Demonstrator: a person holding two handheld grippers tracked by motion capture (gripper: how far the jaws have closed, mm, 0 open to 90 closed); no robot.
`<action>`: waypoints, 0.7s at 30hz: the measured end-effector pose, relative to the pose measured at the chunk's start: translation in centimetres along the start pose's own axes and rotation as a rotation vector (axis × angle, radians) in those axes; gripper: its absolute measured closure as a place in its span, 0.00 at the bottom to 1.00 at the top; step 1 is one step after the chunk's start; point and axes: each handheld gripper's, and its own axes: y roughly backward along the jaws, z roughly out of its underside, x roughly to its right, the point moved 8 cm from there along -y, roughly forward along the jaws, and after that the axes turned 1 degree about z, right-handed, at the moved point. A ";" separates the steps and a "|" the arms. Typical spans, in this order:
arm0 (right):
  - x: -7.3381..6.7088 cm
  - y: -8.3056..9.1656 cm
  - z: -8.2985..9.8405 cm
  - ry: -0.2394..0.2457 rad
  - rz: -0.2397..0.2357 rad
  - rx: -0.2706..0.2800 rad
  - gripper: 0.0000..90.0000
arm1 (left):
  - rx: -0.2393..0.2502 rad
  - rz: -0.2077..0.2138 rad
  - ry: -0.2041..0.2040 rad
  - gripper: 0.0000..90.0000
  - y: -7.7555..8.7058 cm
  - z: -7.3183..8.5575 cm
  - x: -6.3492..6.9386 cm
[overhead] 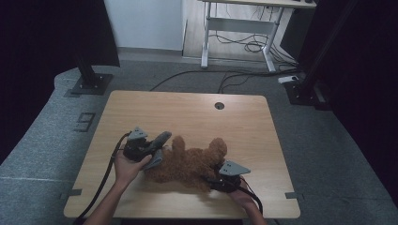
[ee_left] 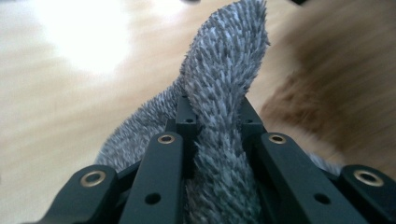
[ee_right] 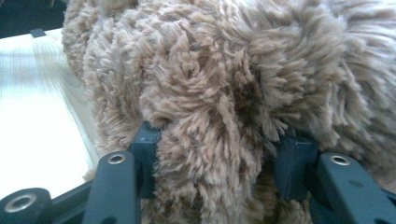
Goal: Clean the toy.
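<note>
Left gripper clamps grey cloth; right gripper grips brown plush.

— What sort of room are you working in?

— A lab or recording studio, I'd say. My grippers sit over a light wooden table with rounded corners, a round cable hole at its far side. Beyond it lies grey carpet with black cables trailing across.

— Anything else?

— Black stand bases flank the table's far corners, dark curtains hang on both sides, and further ahead stands a white-framed desk with loose wires under it. Grey tape marks are on the floor to my left.
</note>
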 end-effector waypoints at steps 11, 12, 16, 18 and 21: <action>0.1 -0.1 0.1 -0.006 0.009 0.001 0.51 | 0.014 0.012 0.083 0.85 0.9 2.7 -2.1; 0.1 -0.1 0.1 -0.004 0.012 -0.002 0.52 | 0.019 0.017 0.087 0.85 0.9 2.8 -2.1; 0.1 -0.1 0.2 0.010 0.030 -0.005 0.52 | 0.025 0.038 0.076 0.85 1.0 2.9 -1.5; 0.2 -0.1 0.3 0.010 0.045 -0.008 0.53 | 0.031 0.049 0.070 0.85 1.1 2.6 -1.1; 0.6 -0.4 0.3 0.009 0.072 -0.009 0.54 | 0.057 0.063 0.057 0.85 1.4 1.4 -0.5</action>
